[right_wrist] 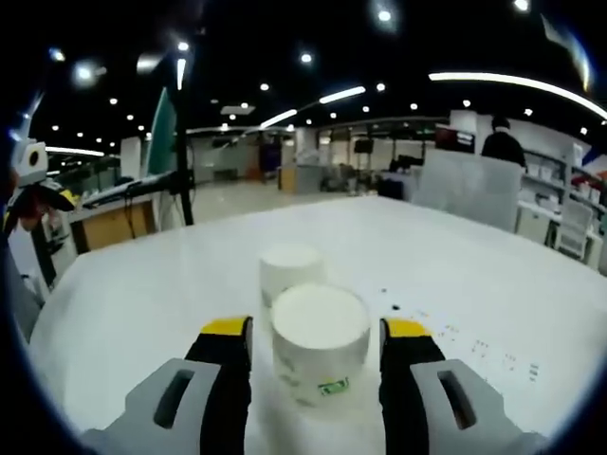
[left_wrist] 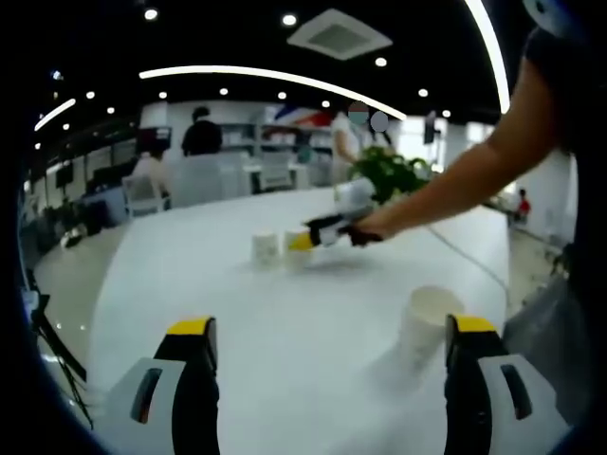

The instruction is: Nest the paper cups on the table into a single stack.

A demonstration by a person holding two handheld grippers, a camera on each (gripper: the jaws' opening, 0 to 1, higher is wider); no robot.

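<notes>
Right gripper (right_wrist: 316, 353) jaws spread around upturned cup (right_wrist: 320, 349); left gripper (left_wrist: 331, 343) jaws spread beside another cup (left_wrist: 428, 327).

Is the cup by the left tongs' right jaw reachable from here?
Probably yes: the left tongs are open, and the cup stands just inside the right jaw on the bare table, nothing between.

The bench (right_wrist: 493, 284) has a smooth white top with a faint sheen, and the paper cups (right_wrist: 318, 346) on it look matt white, one carrying a small printed mark low on its wall. The right gripper (right_wrist: 318, 355) has matt black jaws tipped in yellow on pale grey plastic bodies, as does the left gripper (left_wrist: 332, 365).
</notes>
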